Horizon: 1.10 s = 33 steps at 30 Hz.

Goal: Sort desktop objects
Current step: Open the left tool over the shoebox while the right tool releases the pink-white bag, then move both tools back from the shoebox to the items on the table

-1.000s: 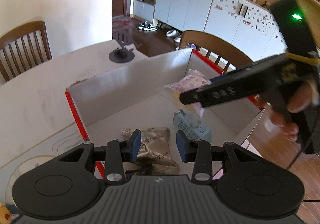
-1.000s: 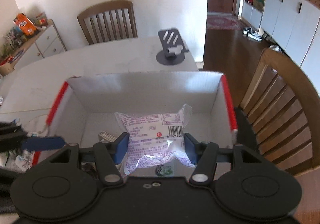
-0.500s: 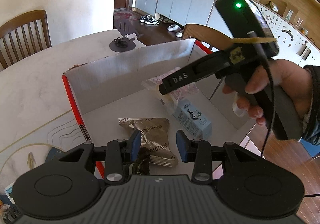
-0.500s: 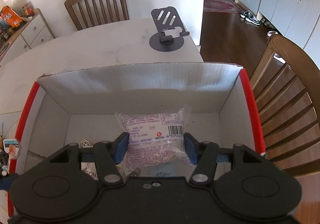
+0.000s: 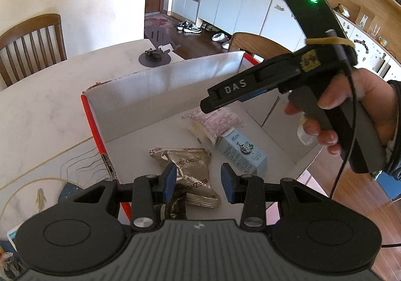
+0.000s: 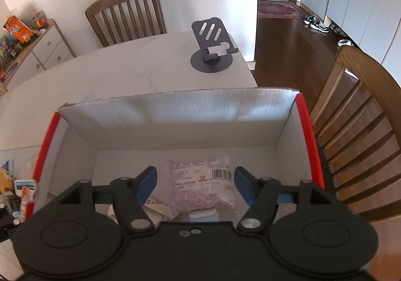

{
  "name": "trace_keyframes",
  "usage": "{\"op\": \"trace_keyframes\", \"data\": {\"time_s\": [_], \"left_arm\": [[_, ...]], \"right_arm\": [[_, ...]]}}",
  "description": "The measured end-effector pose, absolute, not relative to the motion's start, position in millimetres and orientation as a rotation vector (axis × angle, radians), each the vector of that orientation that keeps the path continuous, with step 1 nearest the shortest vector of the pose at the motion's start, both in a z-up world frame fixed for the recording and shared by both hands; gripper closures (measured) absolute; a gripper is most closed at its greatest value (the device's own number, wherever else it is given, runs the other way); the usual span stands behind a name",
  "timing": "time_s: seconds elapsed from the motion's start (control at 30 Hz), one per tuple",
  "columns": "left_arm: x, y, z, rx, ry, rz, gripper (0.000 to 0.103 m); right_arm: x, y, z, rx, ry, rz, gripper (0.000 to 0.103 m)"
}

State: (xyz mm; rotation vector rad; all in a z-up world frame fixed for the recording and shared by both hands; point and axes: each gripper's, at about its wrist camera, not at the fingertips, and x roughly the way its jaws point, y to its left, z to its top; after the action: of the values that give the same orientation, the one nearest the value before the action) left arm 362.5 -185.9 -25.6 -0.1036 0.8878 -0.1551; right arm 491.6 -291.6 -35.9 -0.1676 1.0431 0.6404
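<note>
The right gripper hangs over the white cardboard box with red edges, its jaws opening. The clear pink-printed snack bag lies loose on the box floor below and between them. The left gripper is closed to its narrowest with nothing between its pads, above a grey foil packet, with a pale blue carton just to its right.

My right gripper hangs over the red-edged white cardboard box, its blue-padded jaws opening. The clear pink-printed plastic packet lies on the box floor beneath them, untouched by either pad.
</note>
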Motion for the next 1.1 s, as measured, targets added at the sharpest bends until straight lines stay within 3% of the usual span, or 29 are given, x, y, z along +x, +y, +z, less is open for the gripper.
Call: {"op": "trace_keyframes", "data": {"time_s": [1.1], "left_arm": [[305, -184, 0, -0.133, 0.820, -0.214, 0.065]], "right_arm": [[392, -329, 21, -0.120, 0.945, 0.697, 0.032]]}}
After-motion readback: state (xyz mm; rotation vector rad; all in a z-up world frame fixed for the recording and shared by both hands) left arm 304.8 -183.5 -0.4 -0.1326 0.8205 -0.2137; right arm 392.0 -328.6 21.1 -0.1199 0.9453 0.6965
